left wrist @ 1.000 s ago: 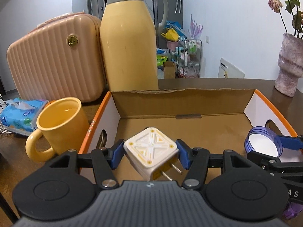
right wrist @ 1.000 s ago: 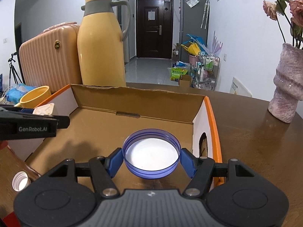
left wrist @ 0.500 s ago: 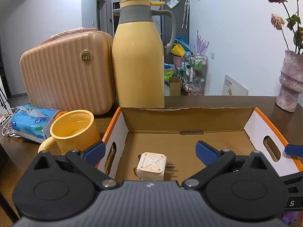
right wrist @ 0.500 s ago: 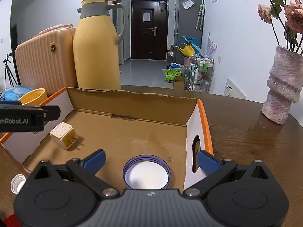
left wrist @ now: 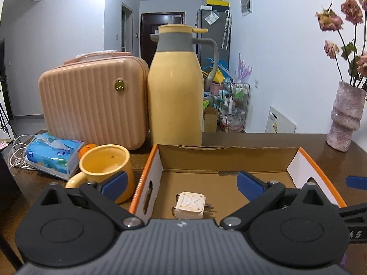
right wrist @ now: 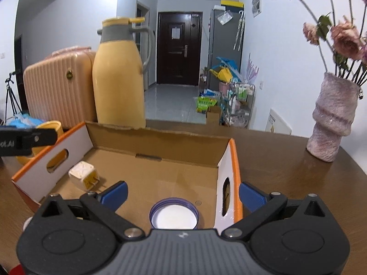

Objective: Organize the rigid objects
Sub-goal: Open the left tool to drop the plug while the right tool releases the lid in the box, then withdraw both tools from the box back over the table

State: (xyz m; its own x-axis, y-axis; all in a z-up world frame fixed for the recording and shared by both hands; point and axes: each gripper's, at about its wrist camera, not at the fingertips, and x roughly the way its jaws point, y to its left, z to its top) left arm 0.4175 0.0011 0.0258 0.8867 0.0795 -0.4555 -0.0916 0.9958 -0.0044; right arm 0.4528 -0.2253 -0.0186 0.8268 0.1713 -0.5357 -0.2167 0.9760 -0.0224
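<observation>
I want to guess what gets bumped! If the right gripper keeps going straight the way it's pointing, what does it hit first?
Probably the purple lid lying on the cardboard box floor, right ahead between the right gripper's open jaws; depth is hard to judge.

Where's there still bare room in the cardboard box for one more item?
The box floor is bare along the back wall and through the middle, between the plug adapter on the left and the blue-rimmed lid by the right wall. Outside, the mug, tissues and case crowd the left.

box on counter | plug adapter in box, left | lid in box, right | jug behind box
</observation>
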